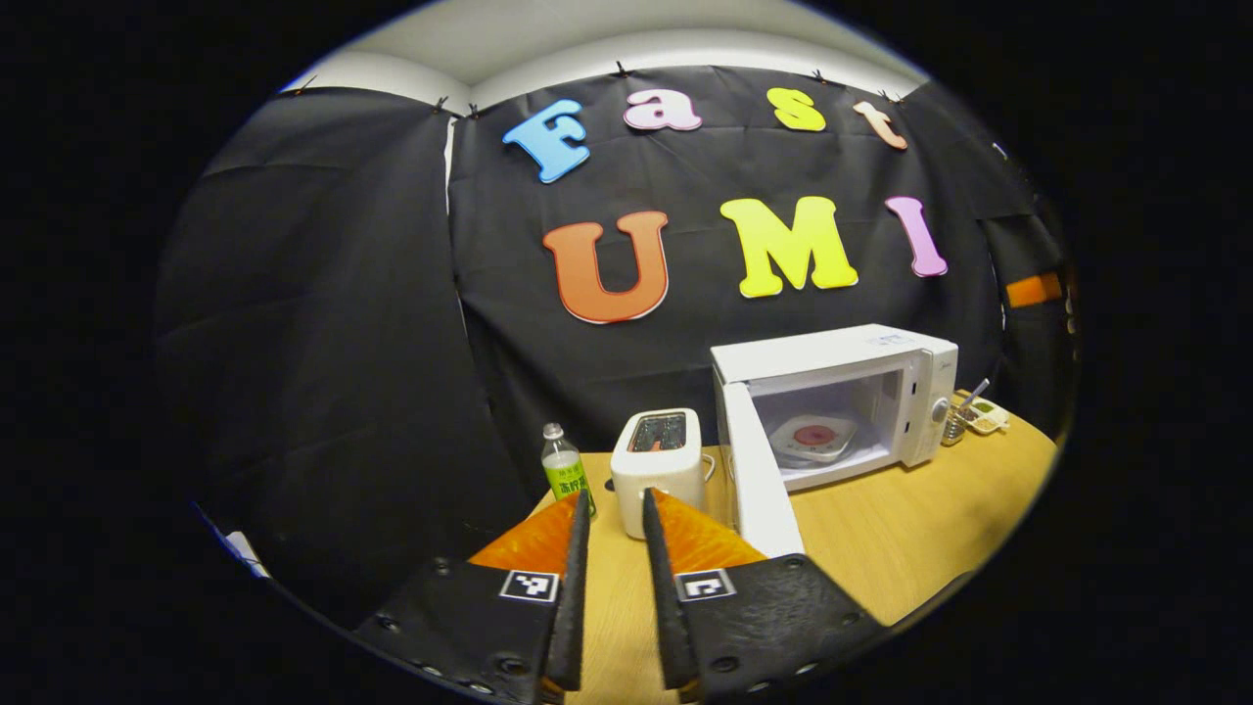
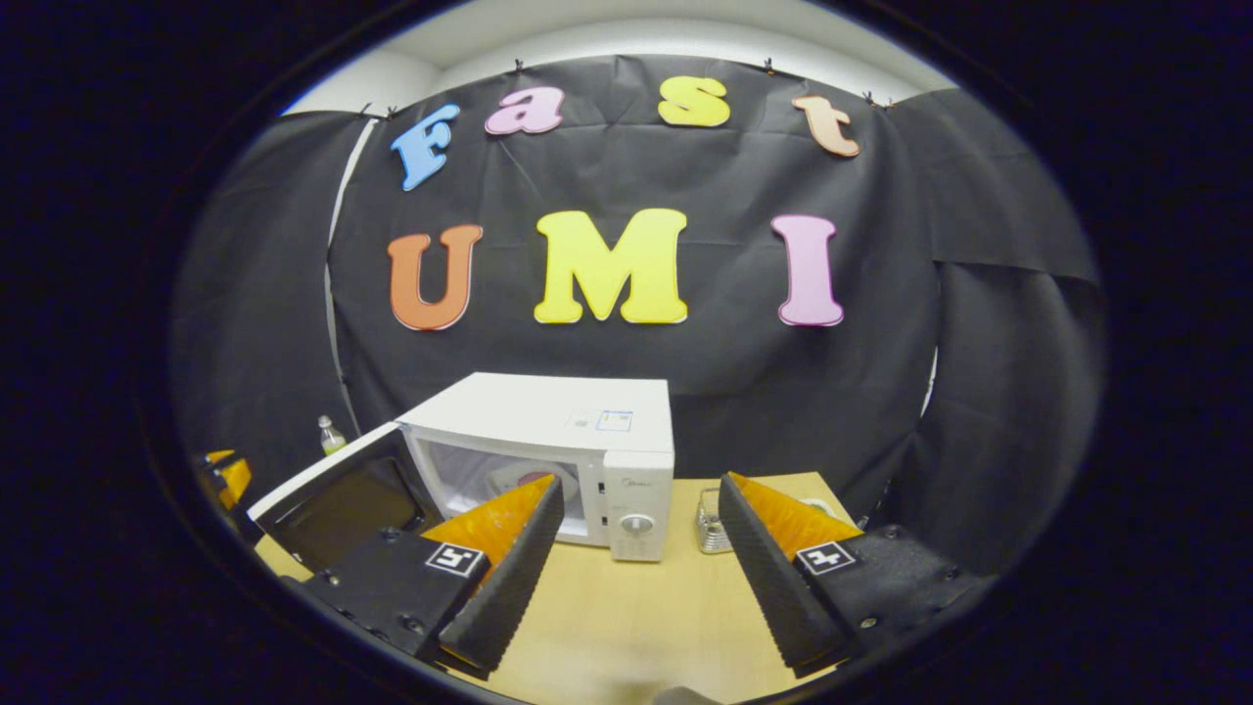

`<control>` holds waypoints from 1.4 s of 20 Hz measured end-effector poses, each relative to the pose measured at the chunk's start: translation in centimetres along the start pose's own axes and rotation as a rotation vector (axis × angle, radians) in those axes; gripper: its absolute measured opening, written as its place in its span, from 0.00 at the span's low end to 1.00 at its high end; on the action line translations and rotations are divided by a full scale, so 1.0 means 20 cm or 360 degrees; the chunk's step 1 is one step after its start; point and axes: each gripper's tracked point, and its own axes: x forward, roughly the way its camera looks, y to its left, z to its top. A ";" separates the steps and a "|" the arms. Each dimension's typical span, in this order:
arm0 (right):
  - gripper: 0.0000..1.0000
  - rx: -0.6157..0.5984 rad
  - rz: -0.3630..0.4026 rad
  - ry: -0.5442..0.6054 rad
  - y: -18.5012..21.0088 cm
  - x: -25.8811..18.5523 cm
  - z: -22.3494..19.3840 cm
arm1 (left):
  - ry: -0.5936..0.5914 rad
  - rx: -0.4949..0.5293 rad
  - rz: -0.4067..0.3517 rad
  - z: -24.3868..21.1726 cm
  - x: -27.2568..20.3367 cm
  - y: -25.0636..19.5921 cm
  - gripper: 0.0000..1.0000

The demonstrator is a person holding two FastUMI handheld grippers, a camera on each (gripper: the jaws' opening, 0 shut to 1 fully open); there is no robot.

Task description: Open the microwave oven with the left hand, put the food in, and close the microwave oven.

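The white microwave (image 1: 832, 392) stands on the wooden table with its door (image 1: 759, 470) swung wide open to the left. Inside it lies a white plate with a round red food (image 1: 820, 436). My left gripper (image 1: 617, 499) hovers over the table in front of the toaster, left of the door, its fingers a narrow gap apart and holding nothing. In the right gripper view the microwave (image 2: 587, 441) is straight ahead, its open door (image 2: 343, 499) at the left and the plate (image 2: 519, 480) inside. My right gripper (image 2: 641, 490) is wide open and empty, short of the microwave's front.
A white toaster (image 1: 658, 465) and a green-labelled bottle (image 1: 564, 468) stand left of the microwave. A small tray with utensils (image 1: 979, 416) sits to its right, and a metal object (image 2: 713, 524) is beside the control panel. The table (image 1: 910, 539) has bare wood in front.
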 end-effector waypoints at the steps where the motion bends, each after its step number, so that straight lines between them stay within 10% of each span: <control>1: 1.00 0.0001 -0.0006 0.0015 -0.02 -0.03 0.00 | 0.0020 -0.0017 0.0002 -0.06 0.01 0.01 0.09; 13: 0.92 0.0068 -0.0042 0.0171 -0.07 -0.19 -0.10 | 0.0087 -0.0124 -0.0157 -0.39 -0.02 -0.23 0.00; 28: 1.00 0.0100 -0.0119 0.0248 -0.41 -0.17 -0.18 | -0.0037 -0.0015 -0.0820 -0.15 0.10 -1.53 0.00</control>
